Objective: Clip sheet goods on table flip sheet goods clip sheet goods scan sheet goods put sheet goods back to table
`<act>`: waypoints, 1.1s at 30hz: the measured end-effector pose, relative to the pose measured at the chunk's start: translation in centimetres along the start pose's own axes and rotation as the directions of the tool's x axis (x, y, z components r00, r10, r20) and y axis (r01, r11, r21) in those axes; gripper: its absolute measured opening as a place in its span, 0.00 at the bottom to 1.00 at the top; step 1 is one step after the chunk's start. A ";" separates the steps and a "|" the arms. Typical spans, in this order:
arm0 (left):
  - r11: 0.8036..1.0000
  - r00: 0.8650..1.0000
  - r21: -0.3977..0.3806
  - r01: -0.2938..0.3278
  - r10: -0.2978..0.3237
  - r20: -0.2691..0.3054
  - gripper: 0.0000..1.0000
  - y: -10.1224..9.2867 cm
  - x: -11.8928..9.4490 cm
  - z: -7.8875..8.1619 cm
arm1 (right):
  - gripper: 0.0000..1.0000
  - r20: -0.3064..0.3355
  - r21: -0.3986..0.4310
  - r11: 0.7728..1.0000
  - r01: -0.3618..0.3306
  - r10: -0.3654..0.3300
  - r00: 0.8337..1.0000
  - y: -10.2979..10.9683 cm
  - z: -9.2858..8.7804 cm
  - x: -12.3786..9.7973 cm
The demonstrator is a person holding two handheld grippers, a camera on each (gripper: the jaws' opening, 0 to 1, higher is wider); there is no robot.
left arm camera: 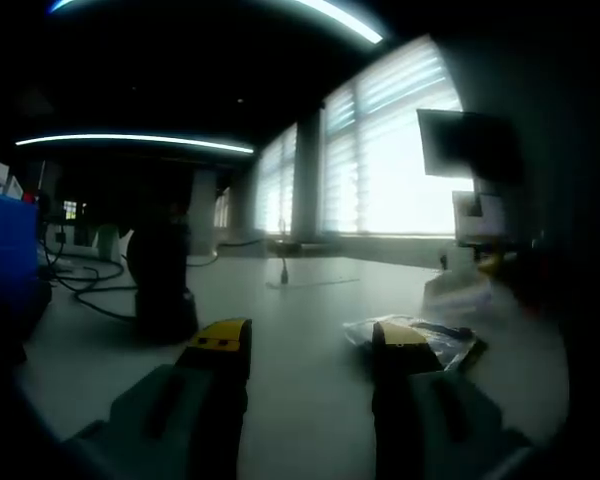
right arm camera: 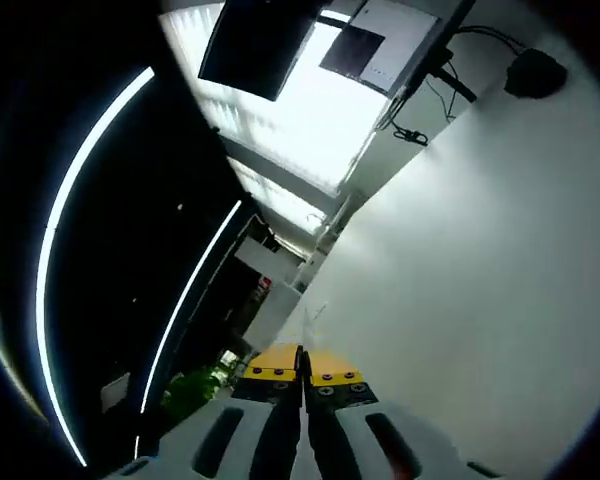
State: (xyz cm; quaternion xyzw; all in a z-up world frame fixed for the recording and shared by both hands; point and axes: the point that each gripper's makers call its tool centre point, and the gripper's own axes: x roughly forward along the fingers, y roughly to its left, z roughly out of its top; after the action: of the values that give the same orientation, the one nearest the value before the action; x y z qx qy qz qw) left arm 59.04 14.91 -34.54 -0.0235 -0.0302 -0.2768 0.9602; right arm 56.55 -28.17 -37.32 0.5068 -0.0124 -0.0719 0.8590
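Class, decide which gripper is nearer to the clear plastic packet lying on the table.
Left. The left gripper hovers open just before the clear plastic packet, its right-hand jaw overlapping it. The right gripper is shut, aimed along bare table toward the windows.

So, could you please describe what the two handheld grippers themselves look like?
Both match. The left gripper has two grey jaws with dark slots, each capped by a yellow tip with a black edge. The right gripper has the same grey jaws and yellow tips, with small dark screws showing.
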 end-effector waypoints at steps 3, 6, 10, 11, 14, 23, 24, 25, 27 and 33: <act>1.000 1.000 -0.004 -0.002 0.002 0.001 0.41 0.0 0.0 0.0 | 0.00 0.006 -0.008 1.000 0.010 -0.010 1.000 0.0 -0.2 -0.1; 1.000 1.000 -0.004 -0.003 0.003 -0.001 0.41 0.1 0.0 0.0 | 0.00 0.001 0.009 1.000 0.020 -0.020 1.000 -0.3 -0.3 0.0; 1.000 1.000 -0.001 -0.001 0.001 -0.002 0.41 0.0 0.0 -0.1 | 0.12 0.024 -0.001 1.000 -0.009 0.009 1.000 0.1 0.2 -0.1; 1.000 1.000 -0.003 -0.001 0.001 -0.002 0.41 0.0 0.0 -0.1 | 0.14 0.034 -0.007 1.000 -0.011 0.011 0.999 0.1 0.4 0.0; 1.000 1.000 -0.007 -0.002 0.002 0.000 0.40 0.0 0.0 0.0 | 0.17 0.071 -0.011 1.000 -0.016 0.017 0.997 0.1 0.9 0.0; 1.000 1.000 -0.006 -0.004 0.004 0.000 0.40 0.1 -0.1 0.0 | 0.41 0.098 -0.097 0.995 -0.010 0.019 0.995 -0.1 1.1 0.2; 1.000 1.000 -0.006 -0.004 0.004 0.000 0.40 0.1 -0.1 0.0 | 0.45 0.097 -0.099 0.995 -0.014 0.023 0.995 -0.1 1.1 0.3; 1.000 1.000 -0.006 -0.004 0.004 0.000 0.40 0.1 -0.1 0.0 | 0.46 0.102 -0.112 0.994 -0.014 0.026 0.994 -0.1 1.2 0.2; 1.000 1.000 -0.007 -0.005 0.005 0.000 0.40 0.1 -0.1 0.0 | 0.53 0.114 -0.126 0.992 -0.021 0.036 0.993 0.3 1.4 0.2; 1.000 1.000 -0.007 -0.004 0.004 0.001 0.40 0.1 -0.1 0.0 | 0.67 0.127 -0.223 0.973 -0.065 0.095 0.987 1.5 2.2 0.6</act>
State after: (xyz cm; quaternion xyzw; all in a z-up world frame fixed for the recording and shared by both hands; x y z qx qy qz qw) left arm 59.03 15.05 -34.55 -0.0270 -0.0299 -0.2747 0.9607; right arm 57.10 -29.49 -34.97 0.4023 -0.0836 -0.0727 0.9088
